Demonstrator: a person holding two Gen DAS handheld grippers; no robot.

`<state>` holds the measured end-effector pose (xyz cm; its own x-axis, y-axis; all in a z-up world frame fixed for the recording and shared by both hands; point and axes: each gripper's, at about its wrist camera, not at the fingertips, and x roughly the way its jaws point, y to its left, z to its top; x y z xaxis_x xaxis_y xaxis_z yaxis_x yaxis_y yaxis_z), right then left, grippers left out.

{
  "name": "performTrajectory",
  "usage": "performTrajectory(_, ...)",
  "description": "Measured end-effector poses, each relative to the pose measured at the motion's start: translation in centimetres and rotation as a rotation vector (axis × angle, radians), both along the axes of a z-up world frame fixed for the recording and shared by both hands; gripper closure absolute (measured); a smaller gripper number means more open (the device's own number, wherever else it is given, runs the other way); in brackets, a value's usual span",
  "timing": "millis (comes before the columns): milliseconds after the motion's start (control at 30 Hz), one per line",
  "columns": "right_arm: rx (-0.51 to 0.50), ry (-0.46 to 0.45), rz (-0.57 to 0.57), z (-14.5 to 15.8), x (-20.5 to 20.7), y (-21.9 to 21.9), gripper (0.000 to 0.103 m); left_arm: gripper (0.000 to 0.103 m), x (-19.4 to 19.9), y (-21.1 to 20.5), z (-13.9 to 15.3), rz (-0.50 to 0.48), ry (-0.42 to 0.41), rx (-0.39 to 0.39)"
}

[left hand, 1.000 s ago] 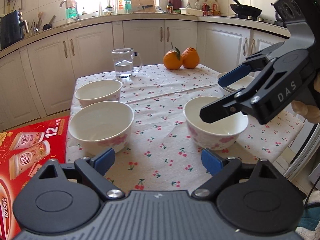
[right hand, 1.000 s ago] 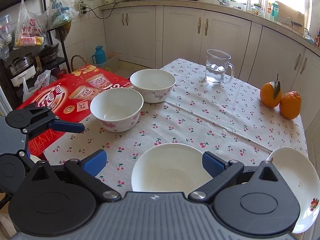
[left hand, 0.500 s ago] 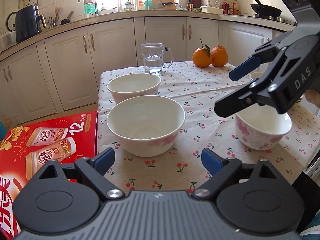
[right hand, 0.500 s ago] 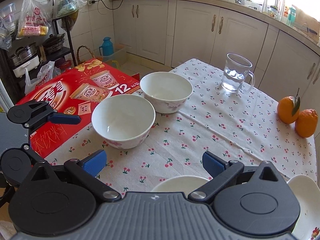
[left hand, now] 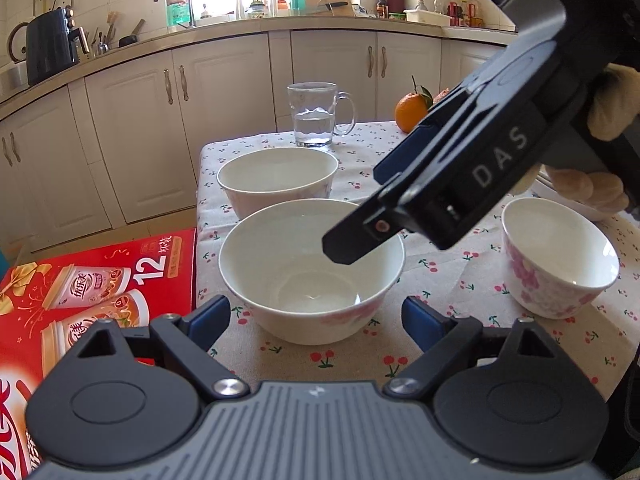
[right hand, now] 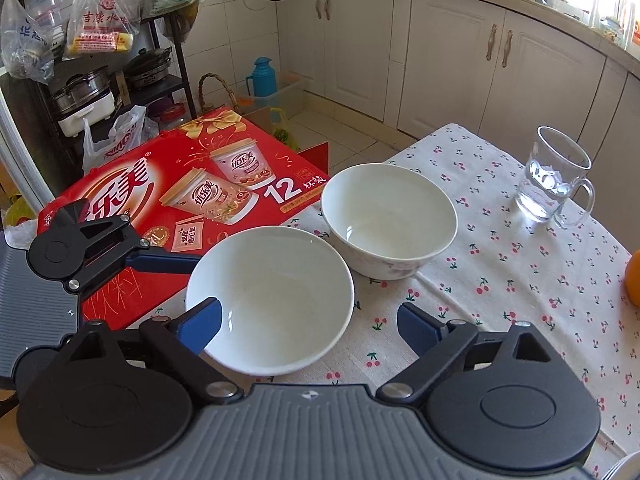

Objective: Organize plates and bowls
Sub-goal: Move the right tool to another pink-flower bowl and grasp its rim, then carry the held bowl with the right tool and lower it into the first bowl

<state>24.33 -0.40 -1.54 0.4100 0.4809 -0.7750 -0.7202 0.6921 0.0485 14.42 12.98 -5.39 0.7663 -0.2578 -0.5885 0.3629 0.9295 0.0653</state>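
Observation:
Two large white bowls with pink flowers stand on the cherry-print tablecloth: a near bowl [left hand: 312,276] [right hand: 272,296] and a far bowl [left hand: 276,176] [right hand: 388,216] right behind it. A smaller flowered bowl [left hand: 556,256] sits to the right. My left gripper [left hand: 316,318] is open just in front of the near bowl, which lies between its fingers without touching the pads. My right gripper [right hand: 308,324] [left hand: 364,208] hangs over the same bowl from the right with its jaws closing. The bowl sits between its pads, which do not press on it.
A glass mug of water [left hand: 316,116] [right hand: 556,176] and an orange [left hand: 412,108] stand at the table's far end. A red carton [left hand: 92,292] [right hand: 180,184] lies beside the table's left edge [left hand: 198,248]. Kitchen cabinets run behind. A gloved hand [left hand: 612,108] holds the right gripper.
Both grippers have swung left. The right one left the small bowl and now hangs over the near large bowl, with its jaws narrower. The plate has dropped out of view.

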Motion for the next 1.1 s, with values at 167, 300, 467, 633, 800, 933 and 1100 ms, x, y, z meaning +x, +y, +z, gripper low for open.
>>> performTrajectory(167, 0.007, 0.039, 0.016, -0.7, 1.3, 0.7, 0.016, 0.013, 0.1, 0.0, -0.2, -0.005, 0.005, -0.002)
performTrajectory(300, 0.005, 0.062, 0.029, -1.3, 1.9, 0.9, 0.025, 0.015, 0.1, 0.1, -0.1, -0.012, 0.005, -0.006)
performTrajectory(467, 0.008, 0.080, 0.034, -1.6, 2.4, 1.0, 0.032, 0.017, 0.2, 0.2, -0.1, -0.014, 0.003, -0.006)
performTrajectory(633, 0.008, 0.087, 0.040, -1.8, 2.6, 1.1, 0.036, 0.019, 0.2, 0.3, 0.1, -0.011, 0.002, -0.009)
performTrajectory(800, 0.017, 0.099, 0.043, -1.9, 2.7, 1.2, 0.040, 0.019, 0.3, 0.4, 0.1, -0.009, 0.001, -0.010)
performTrajectory(933, 0.026, 0.108, 0.042, -2.0, 2.8, 1.1, 0.040, 0.019, 0.3, 0.5, 0.2, -0.012, 0.002, -0.010)
performTrajectory(1100, 0.030, 0.113, 0.039, -1.9, 2.7, 1.0, 0.040, 0.019, 0.3, 0.4, 0.3, -0.019, 0.008, -0.007)
